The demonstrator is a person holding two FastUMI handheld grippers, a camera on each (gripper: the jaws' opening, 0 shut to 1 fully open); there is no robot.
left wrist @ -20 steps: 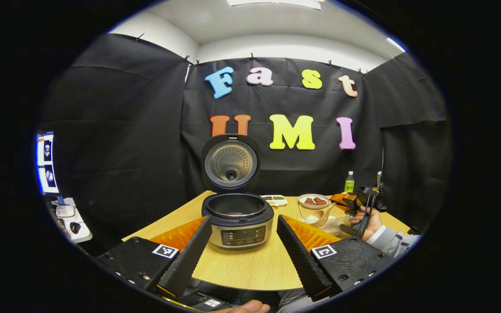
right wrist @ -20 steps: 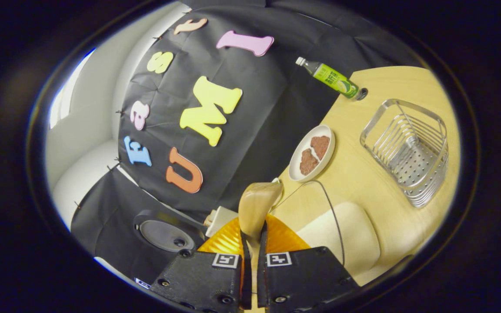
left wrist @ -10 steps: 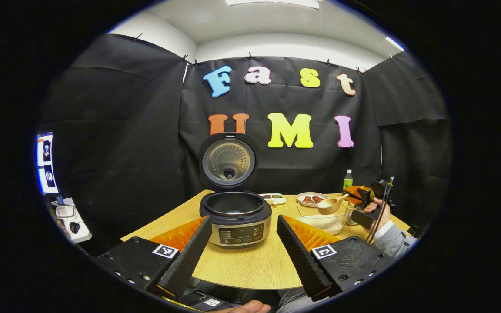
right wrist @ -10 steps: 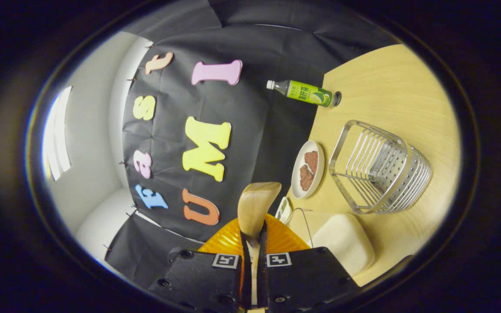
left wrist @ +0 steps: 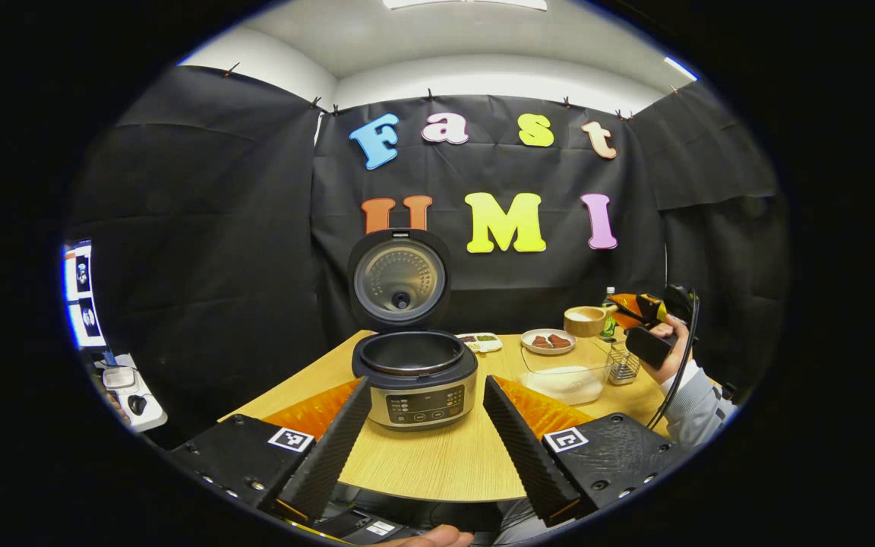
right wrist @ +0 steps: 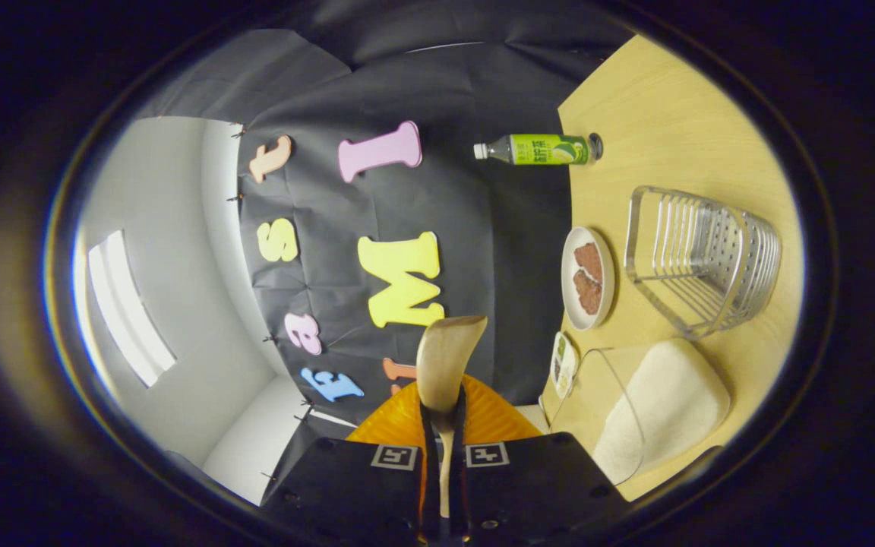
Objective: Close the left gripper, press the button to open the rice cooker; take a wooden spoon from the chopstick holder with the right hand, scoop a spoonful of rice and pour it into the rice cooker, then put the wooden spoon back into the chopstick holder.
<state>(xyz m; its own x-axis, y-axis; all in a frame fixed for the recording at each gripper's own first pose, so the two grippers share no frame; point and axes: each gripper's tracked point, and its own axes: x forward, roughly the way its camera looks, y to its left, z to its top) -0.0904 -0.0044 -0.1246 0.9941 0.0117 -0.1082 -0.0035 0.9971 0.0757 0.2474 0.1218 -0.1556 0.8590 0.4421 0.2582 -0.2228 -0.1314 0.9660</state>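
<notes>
The rice cooker (left wrist: pixel 415 376) stands on the table (left wrist: pixel 445 460) with its lid (left wrist: pixel 399 277) raised upright, so the button step reads as done. The left tongs (left wrist: pixel 426 429) sit low at the near edge of the table, jaws spread wide and holding nothing, the cooker framed between them and set apart from both. The wooden spoon (left wrist: pixel 585 320) is out of the chopstick holder (left wrist: pixel 623 365); in the left gripper view the right tongs (left wrist: pixel 639 311), held in a hand (left wrist: pixel 669 349), carry it high above the clear rice container (left wrist: pixel 570 380), bowl level and showing a pale fill, which I judge to be rice. In the right gripper view the right tongs (right wrist: pixel 443 448) are clamped tight on the spoon (right wrist: pixel 443 365) handle, the bowl projecting forward from the fingertips; that view is rolled sideways, with the holder (right wrist: pixel 703 258) and the container (right wrist: pixel 658 403) off to one side. Scooping appears complete. Outstanding: carry the load across to the open pot, which lies well apart from the spoon, tip it in, then return the spoon to the holder. Spillage during transit is the evident risk.
</notes>
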